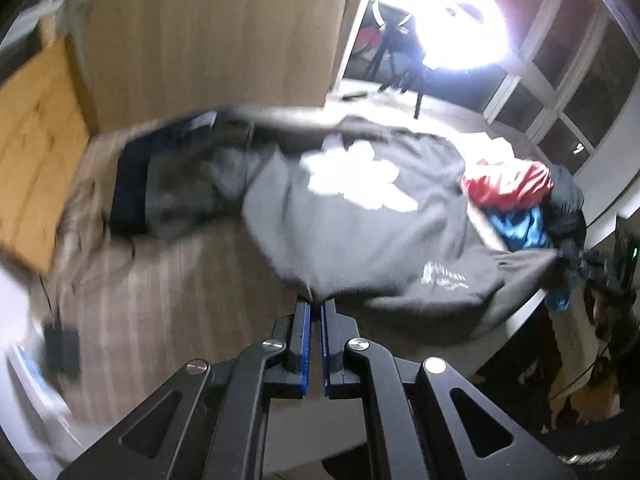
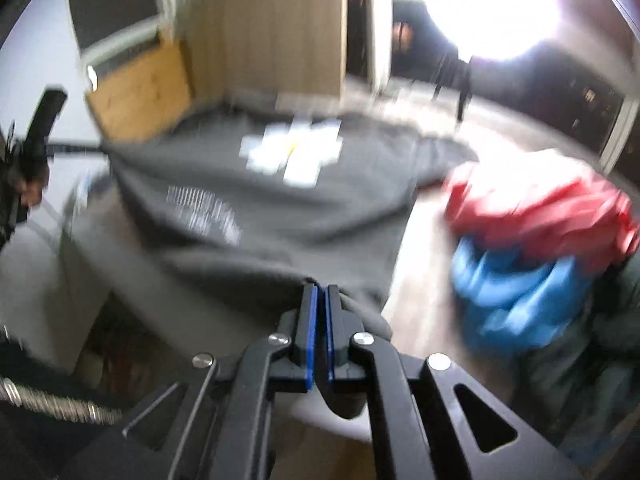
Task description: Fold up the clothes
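A pale wood-grain bench (image 1: 168,312) carries the clothes. Spread across most of it lies a large dark grey sweatshirt with a white blocky print (image 1: 360,216) (image 2: 280,184), its near edge lifted off the surface at two corners. To the right of it sits a crumpled red garment (image 1: 508,182) (image 2: 536,208), touching a bunched bright blue garment (image 1: 520,228) (image 2: 516,296) just below it — both blurred. At the sweatshirt's far left end lies a dark navy piece of cloth (image 1: 132,184), too smeared to tell what it is.

The left claw (image 1: 316,306) has its blue-padded jaws pressed together on a pinch of the sweatshirt's hem. The right claw (image 2: 322,292) is likewise clamped tight on another part of the hem — grey fabric bunches around its right finger.
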`<state>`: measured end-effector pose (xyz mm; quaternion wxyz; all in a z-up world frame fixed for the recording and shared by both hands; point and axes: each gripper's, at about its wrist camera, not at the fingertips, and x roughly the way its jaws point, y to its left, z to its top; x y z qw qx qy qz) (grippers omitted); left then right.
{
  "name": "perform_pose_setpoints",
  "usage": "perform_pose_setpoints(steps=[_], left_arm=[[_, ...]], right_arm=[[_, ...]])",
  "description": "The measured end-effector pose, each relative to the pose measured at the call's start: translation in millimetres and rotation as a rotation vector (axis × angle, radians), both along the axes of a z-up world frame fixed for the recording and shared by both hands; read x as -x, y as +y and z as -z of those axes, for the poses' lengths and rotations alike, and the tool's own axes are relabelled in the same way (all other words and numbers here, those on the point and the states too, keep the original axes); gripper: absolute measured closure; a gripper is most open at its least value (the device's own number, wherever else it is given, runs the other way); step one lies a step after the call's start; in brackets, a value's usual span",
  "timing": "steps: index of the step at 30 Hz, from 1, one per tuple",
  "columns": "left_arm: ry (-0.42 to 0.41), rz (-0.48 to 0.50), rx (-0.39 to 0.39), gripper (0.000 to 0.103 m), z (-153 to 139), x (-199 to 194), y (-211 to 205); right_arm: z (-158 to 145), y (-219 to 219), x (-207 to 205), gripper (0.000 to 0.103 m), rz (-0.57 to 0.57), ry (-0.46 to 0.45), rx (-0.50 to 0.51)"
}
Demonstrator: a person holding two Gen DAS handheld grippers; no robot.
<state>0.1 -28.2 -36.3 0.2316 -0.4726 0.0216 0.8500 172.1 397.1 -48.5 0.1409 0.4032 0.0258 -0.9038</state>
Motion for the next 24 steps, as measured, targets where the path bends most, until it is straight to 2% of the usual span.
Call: perform_pose_setpoints(steps=[3, 5, 6, 8, 10, 12, 14, 17, 20, 22, 24], left_arm=[[0.038, -0.009, 0.047, 0.099, -8, 61, 26], [0.033, -0.025, 0.096, 0.097, 7, 105, 43], [0.012, -0.019, 0.153, 0.096, 21, 127, 52], [-0.044, -0.031, 0.199, 0.095, 46, 149, 56], [-0.093, -0.022, 0.168, 0.095, 65, 150, 50], [-0.141, -0.016, 0.126, 0.094, 79, 134, 39], [-0.209, -0.012, 0.084, 0.092, 90, 119, 35], [-0.303, 0.016, 0.039, 0.087, 112, 98, 39], [-0.372, 0.011, 0.037, 0.072, 137, 93, 50], [-0.410, -0.020, 0.043, 0.070, 154, 99, 54], [-0.416, -0.026, 0.018, 0.069, 159, 104, 58]], right_arm=[[-20, 19, 54, 0.101, 0.112, 0.066, -0.017], [-5, 34, 92, 0.102, 0.171, 0.029, -0.056], [5, 42, 111, 0.102, 0.199, 0.002, -0.078], [28, 56, 143, 0.102, 0.241, -0.062, -0.111], [58, 64, 159, 0.102, 0.251, -0.151, -0.120], [79, 66, 156, 0.101, 0.262, -0.205, -0.114], [89, 72, 147, 0.098, 0.267, -0.250, -0.048], [91, 80, 132, 0.098, 0.281, -0.274, -0.011], [90, 78, 118, 0.098, 0.288, -0.274, -0.020], [87, 81, 111, 0.098, 0.303, -0.270, -0.015], [83, 85, 104, 0.098, 0.315, -0.265, -0.013]])
